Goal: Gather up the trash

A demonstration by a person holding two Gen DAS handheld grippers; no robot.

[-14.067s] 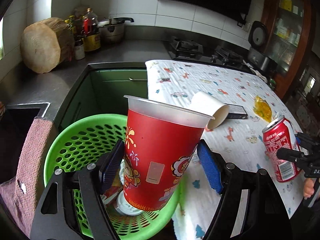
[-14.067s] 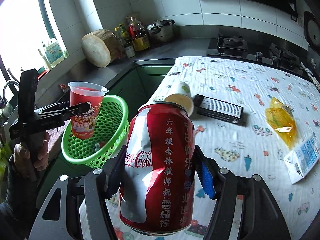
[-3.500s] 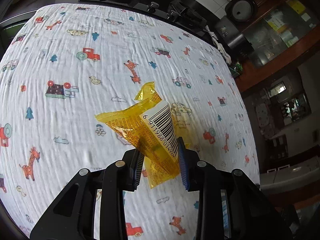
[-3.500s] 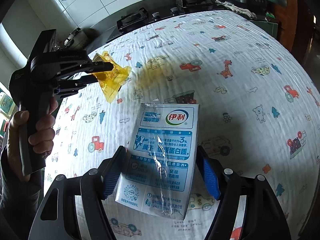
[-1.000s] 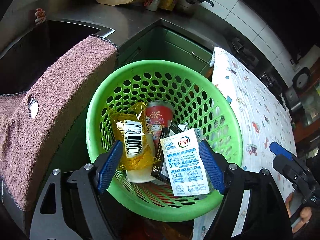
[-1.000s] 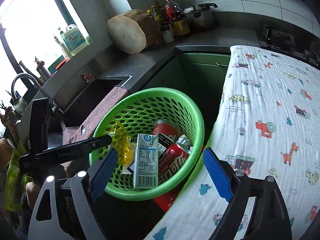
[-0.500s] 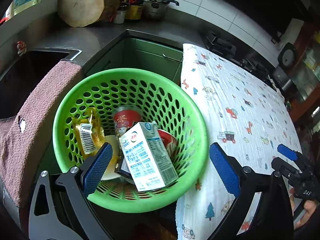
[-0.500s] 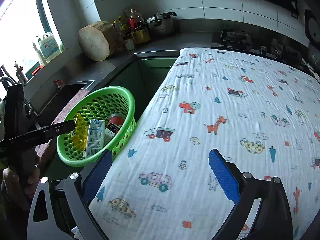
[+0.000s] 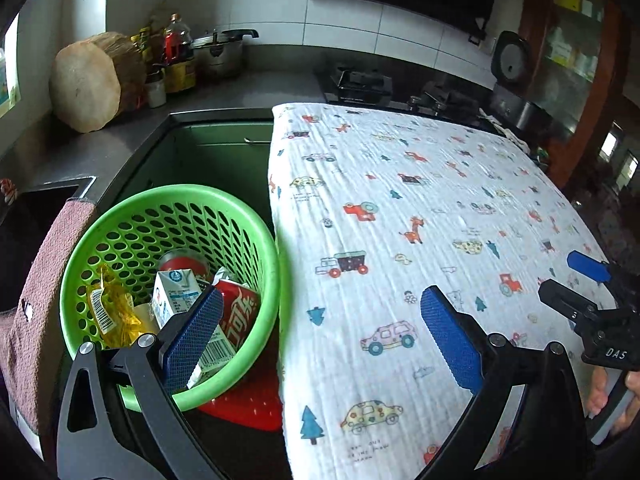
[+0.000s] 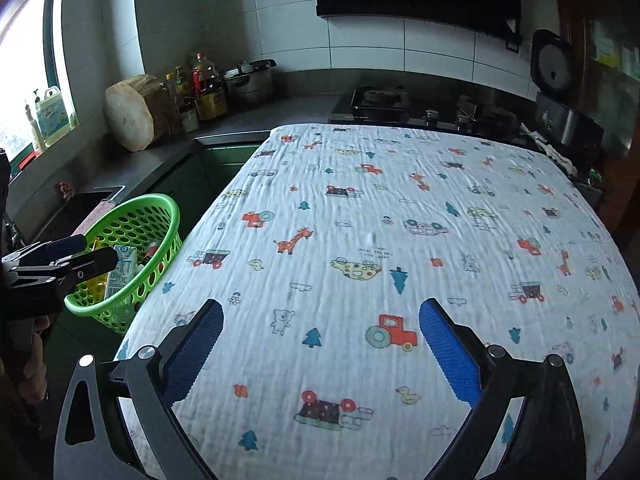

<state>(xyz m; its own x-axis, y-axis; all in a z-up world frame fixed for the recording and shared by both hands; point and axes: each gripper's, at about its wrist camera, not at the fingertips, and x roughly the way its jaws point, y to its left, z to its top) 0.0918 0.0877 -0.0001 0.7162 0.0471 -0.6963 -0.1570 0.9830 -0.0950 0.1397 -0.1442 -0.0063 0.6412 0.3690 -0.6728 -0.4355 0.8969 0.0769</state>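
Both grippers had swung away from the green basket (image 9: 172,216) and toward the table since 1 second earlier, when they hung right above it with the milk carton (image 9: 176,296) and the yellow wrapper (image 9: 114,308) just let go. The jaws of the left gripper (image 9: 320,336) had just been opening and now stood fully spread with nothing between them; the jaws of the right gripper (image 10: 320,340) had also just been opening and were equally wide and empty. All the trash that could be seen lay inside the basket: the carton, the wrapper, the red can (image 9: 238,312) and a red cup (image 9: 182,260) behind them. The basket stood just beside the left edge of the table, which was covered by a printed cloth (image 10: 400,220) with no trash visible on it in either view. The collecting therefore looked finished, as far as these 2 views could show. Some risks remained, in my judgement. The left gripper was near the basket rim, so a careless sweep could knock the basket and spill the items. The carton stood high and tilted in the pile, so a bump might tip it out. The cloth also seemed loose, and a dragging fingertip could pull it.
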